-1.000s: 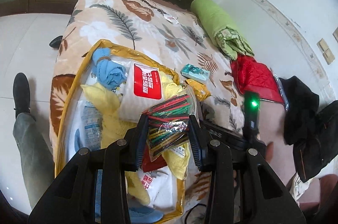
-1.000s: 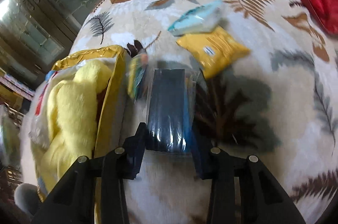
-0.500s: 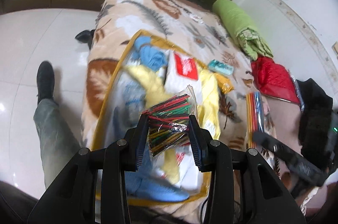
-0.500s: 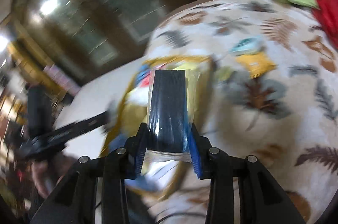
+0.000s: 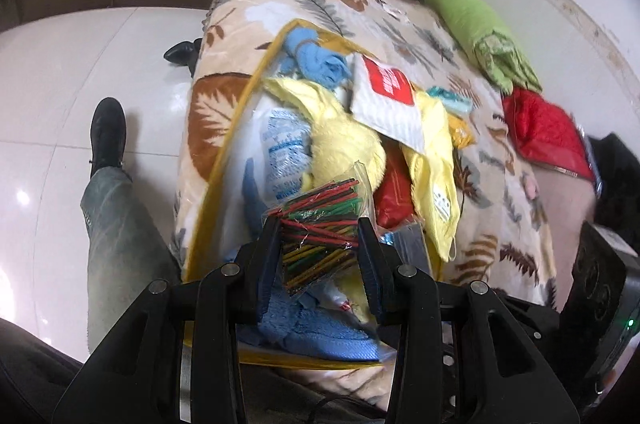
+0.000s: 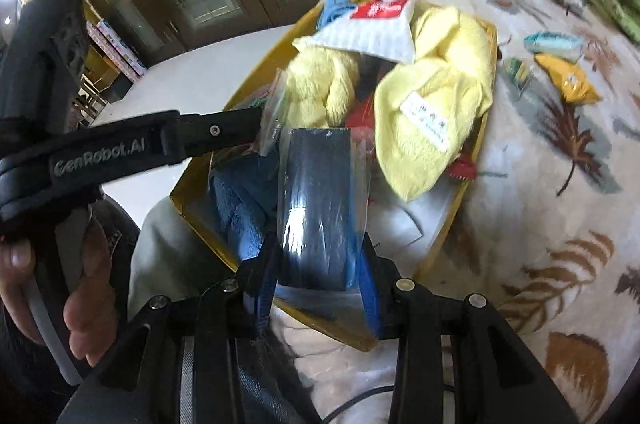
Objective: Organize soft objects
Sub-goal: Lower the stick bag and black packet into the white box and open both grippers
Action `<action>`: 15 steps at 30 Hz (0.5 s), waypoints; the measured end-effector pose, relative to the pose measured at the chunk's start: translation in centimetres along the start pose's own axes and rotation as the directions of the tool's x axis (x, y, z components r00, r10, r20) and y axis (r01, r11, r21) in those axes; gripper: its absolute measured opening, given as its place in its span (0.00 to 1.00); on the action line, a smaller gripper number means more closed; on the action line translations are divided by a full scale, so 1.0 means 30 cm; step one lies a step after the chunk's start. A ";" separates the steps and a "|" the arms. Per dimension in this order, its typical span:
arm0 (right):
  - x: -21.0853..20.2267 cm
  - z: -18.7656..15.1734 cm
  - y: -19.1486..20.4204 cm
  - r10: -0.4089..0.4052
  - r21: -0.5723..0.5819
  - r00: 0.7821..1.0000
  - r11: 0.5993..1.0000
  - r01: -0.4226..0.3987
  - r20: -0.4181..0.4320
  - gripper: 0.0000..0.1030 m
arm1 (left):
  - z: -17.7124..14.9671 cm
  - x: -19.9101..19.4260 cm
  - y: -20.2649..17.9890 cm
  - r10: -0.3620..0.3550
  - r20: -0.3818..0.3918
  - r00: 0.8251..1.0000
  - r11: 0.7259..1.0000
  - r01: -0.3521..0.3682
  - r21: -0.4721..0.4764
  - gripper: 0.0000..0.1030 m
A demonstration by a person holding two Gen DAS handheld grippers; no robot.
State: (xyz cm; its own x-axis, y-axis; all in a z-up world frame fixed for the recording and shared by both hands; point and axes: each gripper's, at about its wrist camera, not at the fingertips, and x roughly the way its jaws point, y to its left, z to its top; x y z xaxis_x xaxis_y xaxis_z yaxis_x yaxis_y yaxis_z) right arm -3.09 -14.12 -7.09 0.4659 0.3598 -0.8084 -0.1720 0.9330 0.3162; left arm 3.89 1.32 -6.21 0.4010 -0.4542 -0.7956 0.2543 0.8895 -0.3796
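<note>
A: What was in the tongs at that moment?

B: The left gripper [image 5: 319, 251] was clenched on a clear plastic packet of thin coloured sticks [image 5: 320, 224], red, green and yellow. The right gripper [image 6: 318, 264] was clamped on a clear plastic packet of dark navy strips [image 6: 320, 200]. Each packet sat between its pads and stood up past the fingertips.

A: And where were they?

B: Both hung above the near end of the yellow-rimmed clear storage bag [image 6: 436, 252], which lay open on the leaf-patterned fleece blanket [image 6: 560, 208]. Inside it were a pale yellow plush cloth [image 6: 432, 104], a blue towel [image 6: 236, 220] and a white pouch with a red label [image 6: 372, 28].

A: How would you do this step well?

B: I think each packet should go low over a free spot before the tongs let go, one hand at a time, because the two grippers were near each other. The small teal packet [image 6: 554, 42] and the mustard-yellow packet [image 6: 566, 80] were on the blanket, well apart from the bag.
</note>
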 end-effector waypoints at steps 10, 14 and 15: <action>-0.012 0.001 -0.051 0.078 0.081 0.996 0.993 -0.081 0.031 0.40 | 0.018 -0.017 0.056 -0.072 0.047 0.996 0.991 0.076 -0.110 0.53; -0.034 0.013 -0.067 0.100 0.103 0.993 0.989 -0.106 0.065 0.45 | 0.016 -0.013 0.066 -0.034 0.050 0.998 0.992 0.040 -0.121 0.71; -0.042 0.013 -0.071 0.107 0.109 0.992 0.987 -0.114 0.071 0.45 | 0.017 -0.014 0.068 -0.043 0.050 0.998 0.991 0.049 -0.128 0.71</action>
State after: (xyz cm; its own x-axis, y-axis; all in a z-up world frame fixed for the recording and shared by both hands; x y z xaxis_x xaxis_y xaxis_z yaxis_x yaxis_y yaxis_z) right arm -2.96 -16.56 -6.55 0.5056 0.4560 -0.7324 -0.1285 0.8792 0.4587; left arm 4.70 3.29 -6.41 0.4332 -0.4942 -0.7537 0.1589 0.8651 -0.4758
